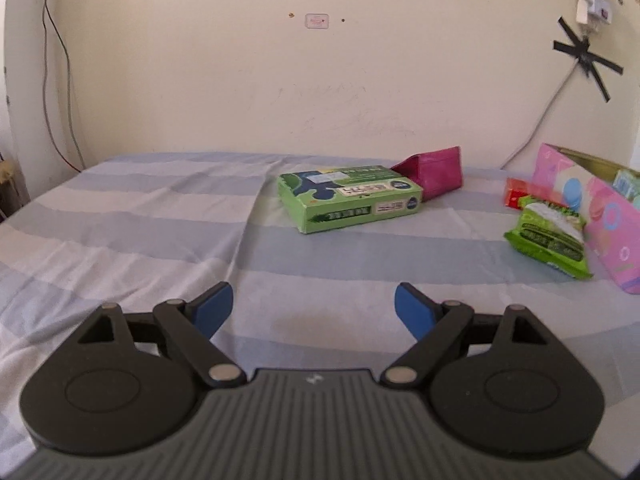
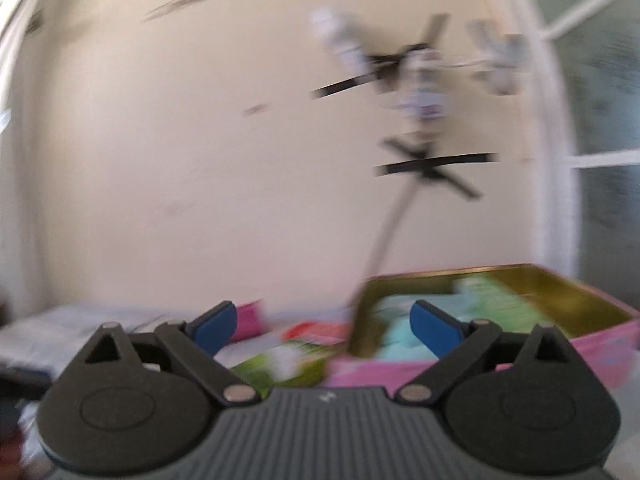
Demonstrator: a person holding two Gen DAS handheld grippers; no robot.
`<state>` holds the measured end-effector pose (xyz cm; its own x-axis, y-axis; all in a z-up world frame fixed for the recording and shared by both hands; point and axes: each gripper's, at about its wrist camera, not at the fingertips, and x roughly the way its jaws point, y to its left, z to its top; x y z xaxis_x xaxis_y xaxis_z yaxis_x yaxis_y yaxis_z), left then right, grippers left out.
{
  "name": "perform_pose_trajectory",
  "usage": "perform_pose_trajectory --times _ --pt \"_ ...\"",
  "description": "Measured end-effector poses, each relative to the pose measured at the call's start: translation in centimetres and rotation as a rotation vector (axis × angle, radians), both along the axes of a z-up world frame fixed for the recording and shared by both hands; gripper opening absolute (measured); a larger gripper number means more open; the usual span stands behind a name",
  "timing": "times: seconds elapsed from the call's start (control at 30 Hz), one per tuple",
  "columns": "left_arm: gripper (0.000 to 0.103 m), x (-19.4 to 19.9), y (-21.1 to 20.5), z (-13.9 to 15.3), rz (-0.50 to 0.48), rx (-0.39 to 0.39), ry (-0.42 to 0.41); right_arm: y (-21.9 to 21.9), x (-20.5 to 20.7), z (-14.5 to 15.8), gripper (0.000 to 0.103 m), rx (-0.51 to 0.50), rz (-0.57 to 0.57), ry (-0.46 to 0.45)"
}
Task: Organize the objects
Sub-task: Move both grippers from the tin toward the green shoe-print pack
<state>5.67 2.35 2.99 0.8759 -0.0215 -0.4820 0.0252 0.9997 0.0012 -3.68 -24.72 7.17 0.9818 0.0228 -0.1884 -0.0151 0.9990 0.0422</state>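
Two grippers: left gripper (image 1: 313, 308) and right gripper (image 2: 323, 326) are gaping wide, carrying nothing.
Green box (image 1: 350, 198): lying on the bed (image 1: 120, 220), well apart from pink tin (image 1: 608, 216).
Risk: green packet (image 1: 550, 234) is leaning beside the tin; a hasty reach may be knocking it.

A cream wall (image 1: 224, 92) stood behind a bed covered by a sheet (image 1: 132, 220) in pale blue and white stripes, creased toward the middle. The wall bore faint scuffs, a few small holes and a small white sticker (image 1: 317, 21). Thin cables (image 1: 56, 80) ran down its left side. At upper right, black tape strips (image 1: 586, 58) crossed over a white cord and white plugs (image 1: 592, 0). The blurred right wrist view showed a white-framed window (image 2: 600, 160) to the right.
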Motion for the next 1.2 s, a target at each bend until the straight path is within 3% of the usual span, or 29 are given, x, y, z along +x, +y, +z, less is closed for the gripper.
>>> perform_pose_trajectory --times 0.17,0.33,0.47,0.7,0.87,1.07,1.17,1.2 --pt "0.090 -0.6 0.5 0.0 -0.025 -0.056 -0.011 4.2 3.1 -1.8 0.096 -0.034 0.084 0.177" --pt "0.090 -0.1 2.5 -0.1 -0.007 -0.189 0.025 6.9 7.9 -2.9 0.094 -0.064 0.071 0.321" --pt "0.090 -0.1 3.2 -0.2 -0.002 -0.242 0.036 8.2 11.3 -3.2 0.095 -0.095 0.016 0.336" --pt "0.091 -0.7 2.0 0.0 -0.063 -0.190 0.006 9.1 16.1 -4.2 0.096 -0.267 -0.038 0.363" --pt "0.095 -0.9 1.8 0.0 -0.092 -0.204 0.008 7.3 19.2 -5.6 0.097 -0.207 -0.082 0.458" --pt "0.095 -0.7 1.8 -0.1 -0.106 -0.217 0.024 7.0 19.5 -5.7 0.097 -0.188 -0.066 0.457" --pt "0.095 -0.7 1.8 -0.2 -0.103 -0.217 0.027 8.1 19.0 -5.8 0.082 -0.273 -0.030 0.442" --pt "0.095 -0.6 1.8 -0.2 -0.101 -0.217 0.029 8.6 18.6 -5.7 0.071 -0.298 -0.012 0.431"
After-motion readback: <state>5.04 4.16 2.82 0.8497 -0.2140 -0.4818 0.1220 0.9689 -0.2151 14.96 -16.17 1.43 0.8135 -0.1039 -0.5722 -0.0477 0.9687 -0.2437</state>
